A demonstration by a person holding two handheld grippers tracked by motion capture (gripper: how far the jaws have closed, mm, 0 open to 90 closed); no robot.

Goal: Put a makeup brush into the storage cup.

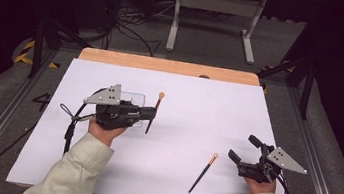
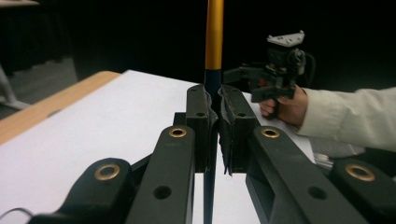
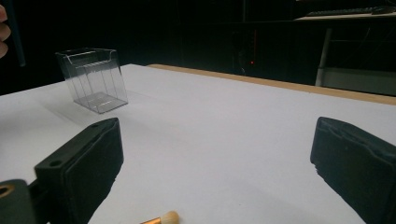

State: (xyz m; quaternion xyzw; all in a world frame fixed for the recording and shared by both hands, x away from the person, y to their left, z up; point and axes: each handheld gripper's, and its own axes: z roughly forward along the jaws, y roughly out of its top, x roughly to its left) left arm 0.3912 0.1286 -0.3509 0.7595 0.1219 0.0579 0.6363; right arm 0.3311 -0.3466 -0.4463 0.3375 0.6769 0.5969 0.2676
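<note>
My left gripper (image 1: 150,112) is shut on a thin brush (image 1: 153,114) with a dark handle, a gold ferrule and a tan tip, held off the white table top. In the left gripper view the brush (image 2: 214,42) runs straight up between the closed pads of my left gripper (image 2: 215,107). A second brush of the same kind (image 1: 203,173) lies flat on the table, left of my right gripper (image 1: 241,146). My right gripper (image 3: 215,154) stands open with nothing between its jaws, and the tan tip of that second brush (image 3: 166,218) shows just below them.
A clear plastic box (image 1: 134,97) stands on the white board (image 1: 201,91) just behind my left gripper, and it shows far left as the clear box (image 3: 93,79) in the right gripper view. A wooden edge (image 1: 164,64) runs along the far side.
</note>
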